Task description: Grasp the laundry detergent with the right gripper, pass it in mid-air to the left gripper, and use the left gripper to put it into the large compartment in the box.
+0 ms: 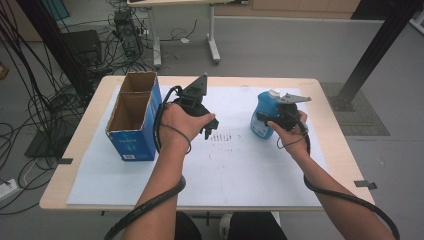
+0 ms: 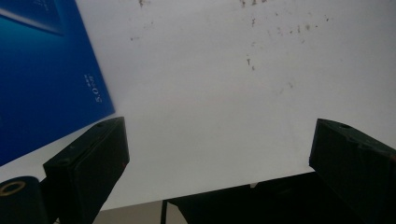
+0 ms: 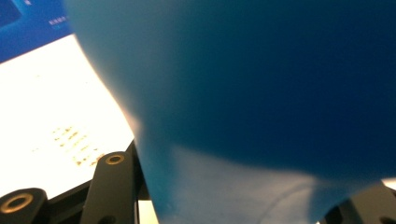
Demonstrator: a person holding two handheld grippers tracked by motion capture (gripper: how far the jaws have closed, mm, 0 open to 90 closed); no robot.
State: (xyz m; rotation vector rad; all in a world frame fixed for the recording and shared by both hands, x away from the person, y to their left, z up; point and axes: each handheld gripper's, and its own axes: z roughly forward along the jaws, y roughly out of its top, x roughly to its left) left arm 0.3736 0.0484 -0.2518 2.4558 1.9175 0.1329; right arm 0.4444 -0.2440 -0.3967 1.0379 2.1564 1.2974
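Keep the right gripper (image 1: 270,121) clamped on the bottle (image 1: 263,113), centre-right of frame, and the left gripper (image 1: 211,131) open while moving toward the box (image 1: 134,116) at left.

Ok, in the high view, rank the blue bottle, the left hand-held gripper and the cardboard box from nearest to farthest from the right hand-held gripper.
1. Blue bottle: clamped in the right hand-held gripper, right side of the table.
2. Left hand-held gripper: mid-table, over the white sheet.
3. Cardboard box: far left, standing open-topped.
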